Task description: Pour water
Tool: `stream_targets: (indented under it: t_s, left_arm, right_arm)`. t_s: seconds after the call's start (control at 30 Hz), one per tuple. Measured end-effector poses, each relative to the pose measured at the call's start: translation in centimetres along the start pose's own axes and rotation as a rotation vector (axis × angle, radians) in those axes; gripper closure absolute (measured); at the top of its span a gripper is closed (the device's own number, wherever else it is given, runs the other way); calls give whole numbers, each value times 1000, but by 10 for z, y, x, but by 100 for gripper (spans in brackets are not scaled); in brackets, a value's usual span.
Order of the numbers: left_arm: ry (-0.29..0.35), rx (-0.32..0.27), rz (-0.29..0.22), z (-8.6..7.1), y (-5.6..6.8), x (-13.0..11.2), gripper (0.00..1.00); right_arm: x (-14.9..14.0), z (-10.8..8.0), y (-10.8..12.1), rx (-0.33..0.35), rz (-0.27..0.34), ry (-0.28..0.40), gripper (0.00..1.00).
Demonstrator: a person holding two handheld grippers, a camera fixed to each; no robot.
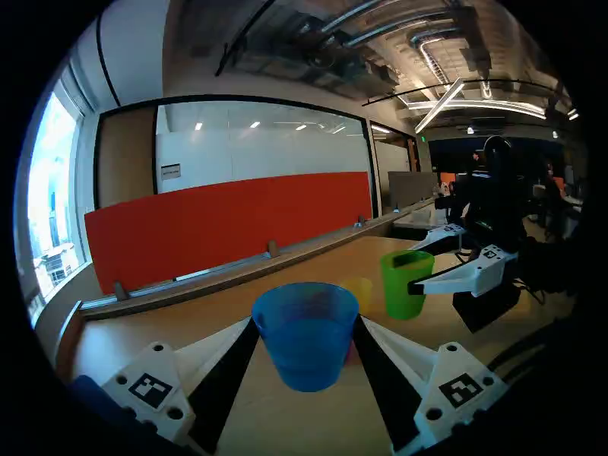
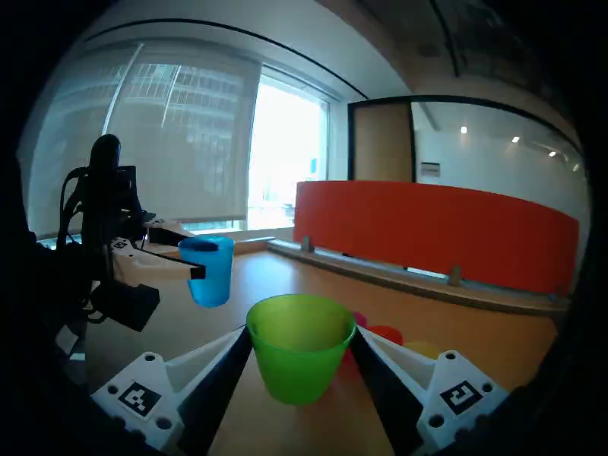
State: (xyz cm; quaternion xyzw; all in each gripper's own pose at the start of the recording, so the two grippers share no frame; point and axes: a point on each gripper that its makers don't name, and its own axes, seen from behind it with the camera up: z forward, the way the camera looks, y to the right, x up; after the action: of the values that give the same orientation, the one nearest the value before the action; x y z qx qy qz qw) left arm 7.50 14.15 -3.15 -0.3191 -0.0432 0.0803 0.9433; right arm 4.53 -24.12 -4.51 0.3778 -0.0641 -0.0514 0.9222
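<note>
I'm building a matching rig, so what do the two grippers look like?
Both alike: the left gripper and right gripper have long white tapering fingers with black inner strips, screw holes, and a square black-and-white marker at each base. The body behind is black, trailing black cables.

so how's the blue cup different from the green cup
Colour: the blue cup is a see-through blue, the green cup a bright green. Holder: the blue cup is pinched in the left tongs, the green cup in the right tongs. Shared: both are upright, tapered, open-topped plastic cups of similar size, each gripped at the sides.
</note>
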Motion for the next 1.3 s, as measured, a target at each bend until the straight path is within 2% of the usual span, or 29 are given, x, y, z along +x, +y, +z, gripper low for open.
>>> stream_targets:
  t_s: [0.4,0.57,0.9,1.3]
  left_arm:
    - [11,-8,76,3,3,7,15]
    - [13,-8,140,5,6,11,15]
    - [21,-31,251,12,21,18,15]
    - [18,-30,372,14,25,23,15]
  right_arm:
    - [-16,10,-27,73,17,-43,8]
    - [-21,13,-37,97,26,-53,8]
    - [-30,18,-54,135,39,-65,8]
    - [-30,20,-67,166,24,-70,8]
